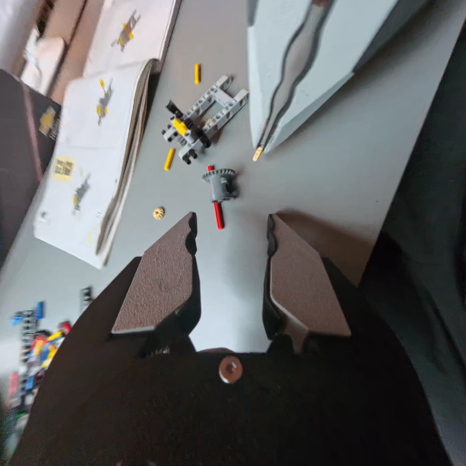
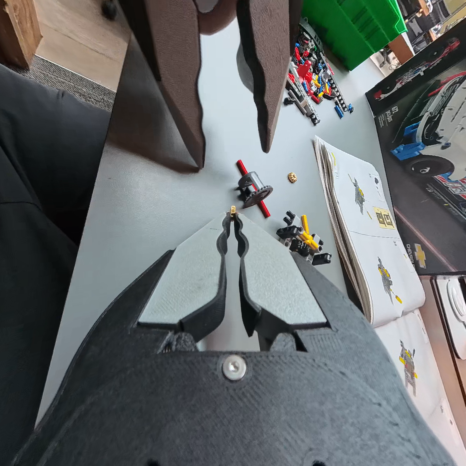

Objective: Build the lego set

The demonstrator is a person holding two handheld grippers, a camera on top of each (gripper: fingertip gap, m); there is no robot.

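My left gripper point(image 1: 232, 219) is open and empty, its brown fingers just short of a grey differential housing point(image 1: 222, 185) with a red axle point(image 1: 216, 201) through it, lying on the grey table. My right gripper point(image 2: 232, 219) is shut on a small tan gear point(image 2: 232, 209) at its tips; it shows as grey fingers point(image 1: 290, 75) in the left wrist view, the tan gear point(image 1: 257, 153) at their tip. A grey, black and yellow frame assembly point(image 1: 201, 118) lies beyond the housing. A second tan gear point(image 1: 158, 212) lies loose. The housing point(image 2: 253, 189) also shows in the right wrist view.
An open instruction booklet point(image 1: 93, 141) lies left of the parts. Two loose yellow axles point(image 1: 169, 158) point(image 1: 197, 73) lie near the assembly. A pile of loose parts point(image 2: 312, 78), a green bin point(image 2: 353, 27) and the set's box point(image 2: 428, 141) sit along the table's far side. There is about 5 cm between the tips of the two grippers.
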